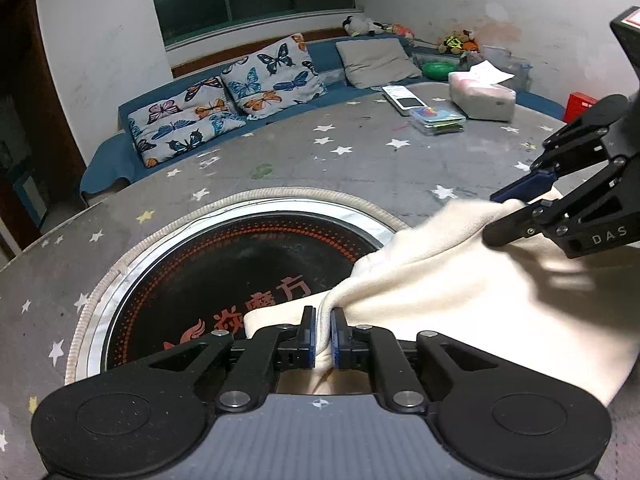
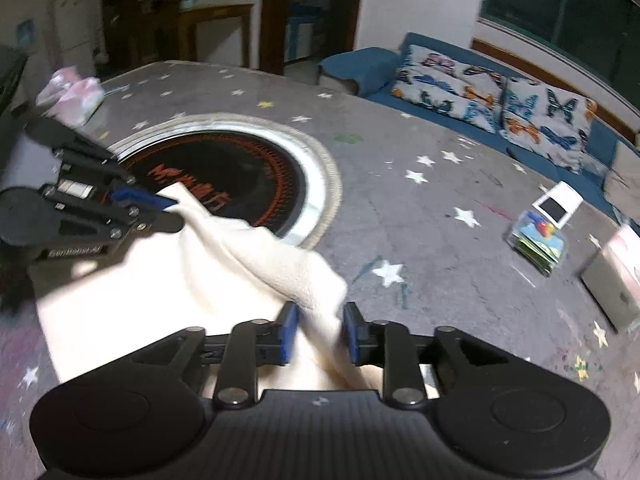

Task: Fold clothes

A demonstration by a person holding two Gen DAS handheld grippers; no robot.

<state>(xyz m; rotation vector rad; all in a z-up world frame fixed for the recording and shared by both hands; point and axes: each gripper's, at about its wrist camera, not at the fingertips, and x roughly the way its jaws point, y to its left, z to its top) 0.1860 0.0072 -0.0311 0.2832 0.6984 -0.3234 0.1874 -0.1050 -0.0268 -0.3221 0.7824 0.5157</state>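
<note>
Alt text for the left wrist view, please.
The left gripper pinches an edge of a cream garment over a grey star-patterned table with a round black cooktop. The right gripper meets the cloth's far edge.

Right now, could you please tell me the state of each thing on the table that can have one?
Cloth: cream, bunched, partly over the round hob.
Left gripper: fingers nearly closed, pinching a cloth fold.
Right gripper: fingers apart, cloth between them, not pressed.
Clear box: closed, flat on the table.
</note>
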